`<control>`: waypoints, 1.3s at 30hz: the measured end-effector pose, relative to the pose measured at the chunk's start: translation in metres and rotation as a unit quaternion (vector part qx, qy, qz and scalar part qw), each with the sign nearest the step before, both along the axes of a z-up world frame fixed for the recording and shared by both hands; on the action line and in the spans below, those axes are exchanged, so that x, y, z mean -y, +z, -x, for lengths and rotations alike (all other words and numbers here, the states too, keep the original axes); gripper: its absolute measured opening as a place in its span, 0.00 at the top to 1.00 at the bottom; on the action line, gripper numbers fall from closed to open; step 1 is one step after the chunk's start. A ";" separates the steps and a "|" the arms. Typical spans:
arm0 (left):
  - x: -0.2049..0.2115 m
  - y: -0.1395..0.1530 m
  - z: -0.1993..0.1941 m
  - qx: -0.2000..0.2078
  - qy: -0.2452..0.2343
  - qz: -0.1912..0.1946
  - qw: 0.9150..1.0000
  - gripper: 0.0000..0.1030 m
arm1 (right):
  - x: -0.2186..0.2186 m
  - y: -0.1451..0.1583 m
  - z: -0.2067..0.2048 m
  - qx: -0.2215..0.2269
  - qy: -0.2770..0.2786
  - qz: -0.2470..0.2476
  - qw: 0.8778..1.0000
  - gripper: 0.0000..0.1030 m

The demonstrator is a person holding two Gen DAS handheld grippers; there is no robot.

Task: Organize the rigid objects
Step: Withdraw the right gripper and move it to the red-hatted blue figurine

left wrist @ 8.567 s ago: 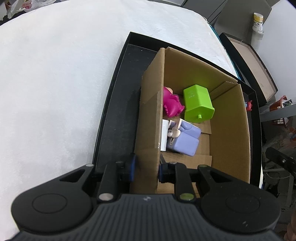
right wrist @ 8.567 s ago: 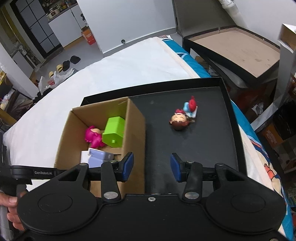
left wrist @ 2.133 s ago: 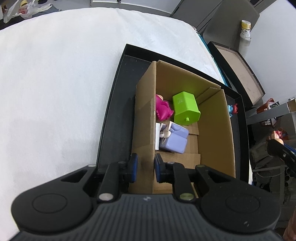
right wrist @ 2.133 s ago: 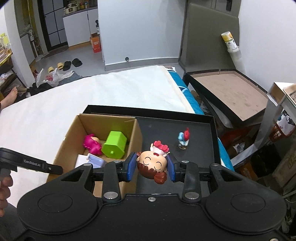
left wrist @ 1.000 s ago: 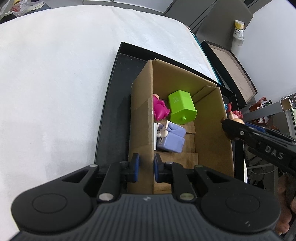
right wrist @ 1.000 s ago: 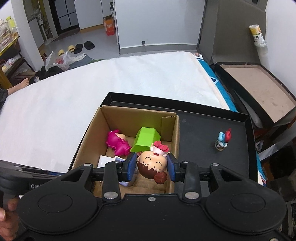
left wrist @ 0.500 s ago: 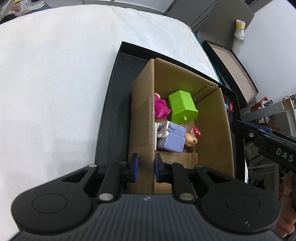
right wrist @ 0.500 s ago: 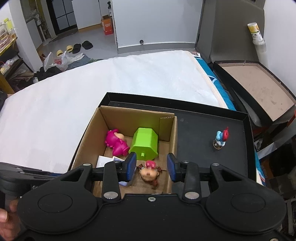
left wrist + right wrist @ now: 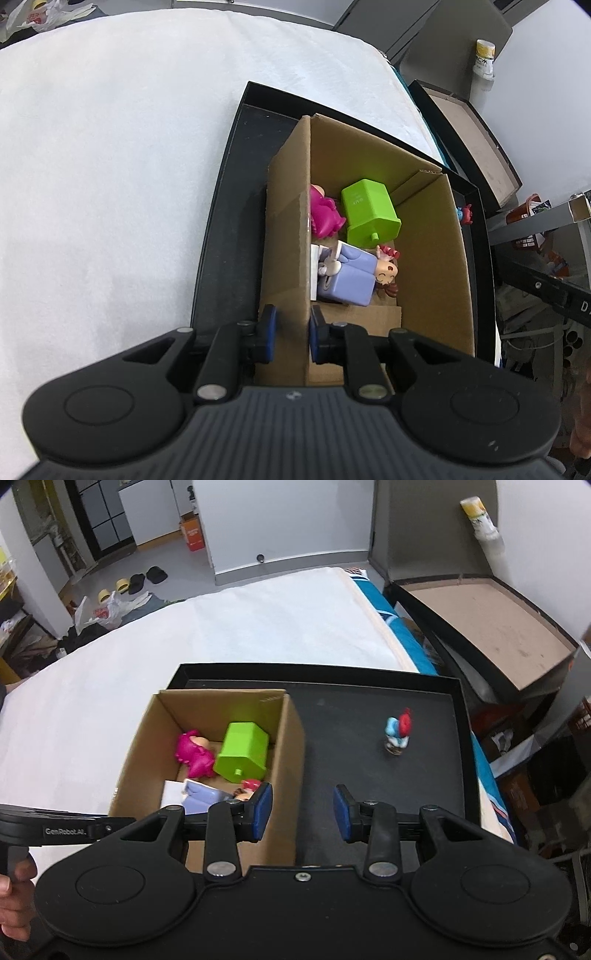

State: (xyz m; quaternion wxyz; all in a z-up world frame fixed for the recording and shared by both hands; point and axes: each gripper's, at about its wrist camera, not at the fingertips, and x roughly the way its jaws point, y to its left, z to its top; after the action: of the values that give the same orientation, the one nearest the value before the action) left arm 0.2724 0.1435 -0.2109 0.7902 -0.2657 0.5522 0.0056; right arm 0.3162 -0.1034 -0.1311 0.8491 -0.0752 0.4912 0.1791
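Note:
A cardboard box (image 9: pixel 432 258) (image 9: pixel 288 738) stands on a black tray (image 9: pixel 354 731). It holds a green block (image 9: pixel 369 218) (image 9: pixel 243 755), a pink figure (image 9: pixel 323 218) (image 9: pixel 194 753), a lilac toy (image 9: pixel 349 277) (image 9: pixel 201 794) and the brown-haired doll (image 9: pixel 386 275) (image 9: pixel 245 788). My left gripper (image 9: pixel 290 332) is shut on the box's left wall. My right gripper (image 9: pixel 301 816) is open and empty, above the box's right wall. A small blue and red figure (image 9: pixel 398 733) (image 9: pixel 465 214) stands on the tray right of the box.
The tray lies on a white bed (image 9: pixel 221 635) (image 9: pixel 110 166). An open black case (image 9: pixel 487 624) sits to the right beyond the bed. The right gripper's arm (image 9: pixel 546 284) shows at the left wrist view's right edge.
My right gripper let the brown-haired doll drop into the box, opened wider and swung right toward the tray. My left gripper stays clamped on the box wall.

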 end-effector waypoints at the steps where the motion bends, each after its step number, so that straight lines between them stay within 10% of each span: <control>1: 0.000 0.000 0.000 0.000 0.000 0.000 1.000 0.84 | 0.003 -0.001 -0.001 -0.002 -0.003 -0.001 1.000 0.65; 39: 0.018 -0.003 -0.004 -0.016 -0.009 -0.059 0.998 0.84 | 0.071 -0.079 -0.056 0.047 -0.057 -0.056 0.996 0.48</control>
State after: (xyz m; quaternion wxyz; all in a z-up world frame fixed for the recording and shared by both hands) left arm 0.2767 0.1252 -0.2141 0.7955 -0.2135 0.5660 0.0350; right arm 0.3719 -0.1748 -0.2103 0.8829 -0.0075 0.4436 0.1538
